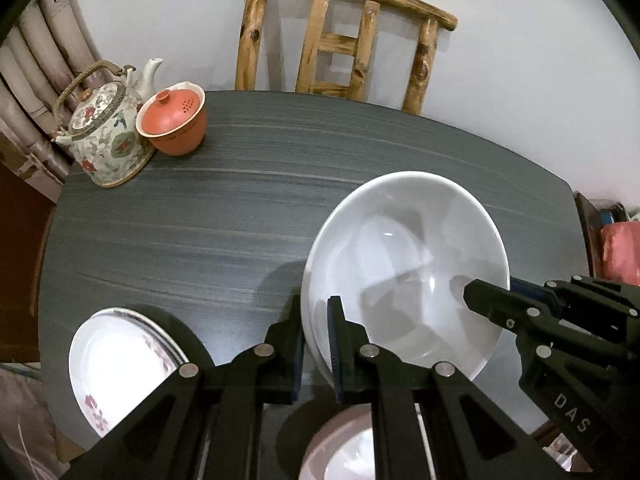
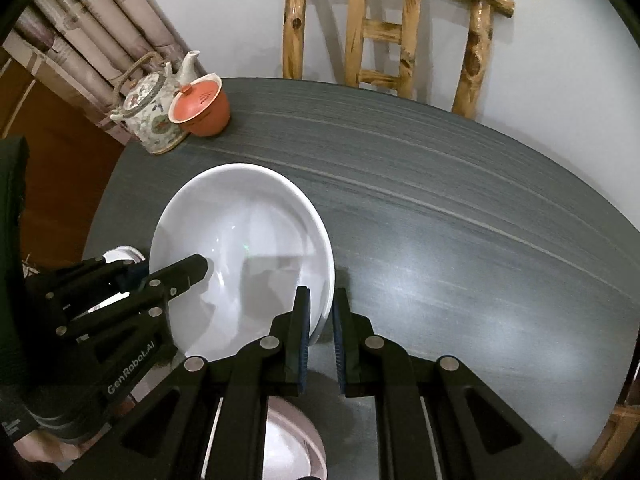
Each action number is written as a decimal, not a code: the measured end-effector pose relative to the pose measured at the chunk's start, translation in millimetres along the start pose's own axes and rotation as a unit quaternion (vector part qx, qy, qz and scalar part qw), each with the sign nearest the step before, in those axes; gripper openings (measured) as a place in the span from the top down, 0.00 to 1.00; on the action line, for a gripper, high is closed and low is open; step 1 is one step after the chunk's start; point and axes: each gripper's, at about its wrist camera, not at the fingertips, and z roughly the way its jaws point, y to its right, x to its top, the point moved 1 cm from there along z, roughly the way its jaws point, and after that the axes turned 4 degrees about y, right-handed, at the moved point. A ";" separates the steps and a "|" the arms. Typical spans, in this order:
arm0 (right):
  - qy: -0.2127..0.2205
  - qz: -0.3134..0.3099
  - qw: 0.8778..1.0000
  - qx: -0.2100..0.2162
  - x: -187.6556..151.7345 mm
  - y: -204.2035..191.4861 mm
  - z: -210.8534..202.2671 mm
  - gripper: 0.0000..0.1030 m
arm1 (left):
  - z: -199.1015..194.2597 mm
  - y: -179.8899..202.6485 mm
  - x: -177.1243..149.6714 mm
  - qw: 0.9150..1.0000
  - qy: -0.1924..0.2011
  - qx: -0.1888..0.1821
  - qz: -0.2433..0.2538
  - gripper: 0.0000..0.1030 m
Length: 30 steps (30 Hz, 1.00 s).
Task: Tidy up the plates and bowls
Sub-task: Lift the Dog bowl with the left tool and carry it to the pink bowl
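A large white bowl [image 1: 404, 264] is held between both grippers above the dark table [image 1: 200, 220]. My left gripper [image 1: 316, 344] is shut on its left rim. My right gripper [image 2: 320, 336] is shut on its right rim [image 2: 326, 280]; the bowl [image 2: 240, 248] fills the left middle of the right wrist view. The right gripper shows in the left wrist view [image 1: 492, 300], the left one in the right wrist view [image 2: 188, 276]. A white plate with a red flower pattern [image 1: 116, 364] lies at the near left. A pinkish bowl [image 1: 348, 452] sits below the grippers, also in the right wrist view [image 2: 292, 444].
A floral teapot [image 1: 108, 132] and an orange lidded cup [image 1: 176, 120] stand at the table's far left corner. A wooden chair [image 1: 340, 40] stands behind the table against the wall. Curtains hang at the left. Red items [image 1: 620, 252] lie off the right edge.
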 end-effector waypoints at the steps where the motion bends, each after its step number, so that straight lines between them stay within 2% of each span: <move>1: 0.001 0.001 1.000 0.000 -2.7 -0.5 -2.2 0.89 | -3.2 1.4 -2.4 1.000 0.002 0.001 0.002 0.90; 14: 0.007 0.003 1.000 -0.007 -44.2 -12.6 -34.3 0.89 | -30.8 8.2 -38.1 1.000 0.004 -0.005 0.015 0.90; 30: -0.003 0.003 1.000 -0.011 -98.3 -26.5 -48.5 0.89 | -37.2 9.9 -95.8 1.000 -0.011 -0.011 0.022 0.90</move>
